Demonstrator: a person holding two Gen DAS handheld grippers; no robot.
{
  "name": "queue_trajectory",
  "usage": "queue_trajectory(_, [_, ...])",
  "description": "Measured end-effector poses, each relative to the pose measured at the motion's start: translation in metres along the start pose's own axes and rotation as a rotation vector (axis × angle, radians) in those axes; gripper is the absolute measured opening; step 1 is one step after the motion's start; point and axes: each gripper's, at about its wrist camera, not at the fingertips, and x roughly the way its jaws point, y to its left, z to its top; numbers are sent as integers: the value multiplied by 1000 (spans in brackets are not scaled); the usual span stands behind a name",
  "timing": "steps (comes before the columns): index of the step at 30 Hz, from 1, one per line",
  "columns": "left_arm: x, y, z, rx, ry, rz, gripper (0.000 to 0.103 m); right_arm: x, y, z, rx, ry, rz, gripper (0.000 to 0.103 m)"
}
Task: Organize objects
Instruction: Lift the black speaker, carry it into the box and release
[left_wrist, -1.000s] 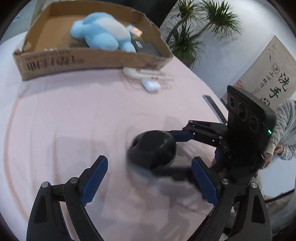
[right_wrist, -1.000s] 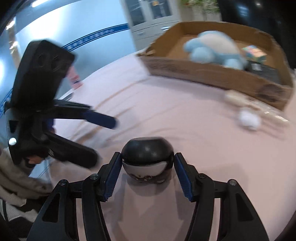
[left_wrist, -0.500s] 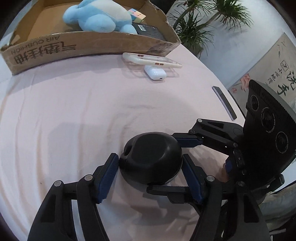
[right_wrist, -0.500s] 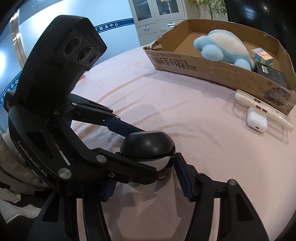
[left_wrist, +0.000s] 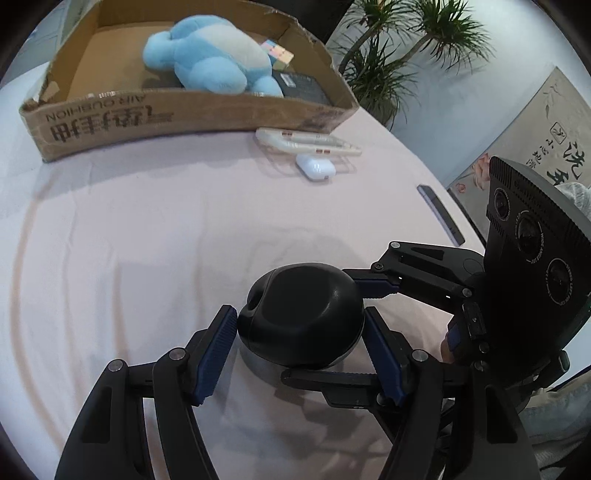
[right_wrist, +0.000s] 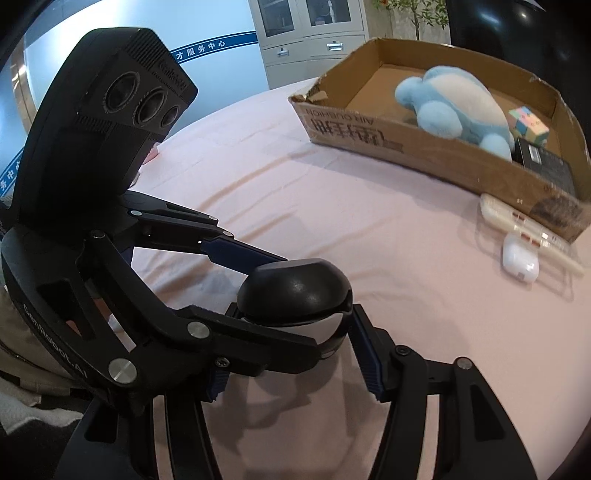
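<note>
Three things already lie in the box (left_wrist: 110, 118): plush (left_wrist: 210, 62), cube (left_wrist: 277, 53), black case (left_wrist: 301, 86). Both the left gripper (left_wrist: 299, 332) and right gripper (right_wrist: 291, 354) clamp the black mouse (left_wrist: 301, 317) mid-table; earbud case (left_wrist: 316, 168) and phone case (left_wrist: 306, 142) remain outside.

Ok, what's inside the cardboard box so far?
Inside the cardboard box: a blue plush toy, a pastel puzzle cube and a flat black item. The plush and the near wall hide part of the floor.

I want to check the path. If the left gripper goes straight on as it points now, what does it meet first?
The left gripper meets the black round object at once: it already sits between the pads. Beyond it lies pink tablecloth.
</note>
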Motion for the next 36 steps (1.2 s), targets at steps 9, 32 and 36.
queue_trajectory(9, [-24, 3, 34, 28, -38, 30, 68, -9, -5, 33, -16, -44, -21, 55])
queue_trajectory(32, [-54, 43, 115, 15, -94, 5, 68, 0, -19, 116, -101, -86, -116, 55])
queue_trajectory(36, [-58, 41, 127, 38, -119, 34, 68, -1, -26, 128, -121, -100, -105, 55])
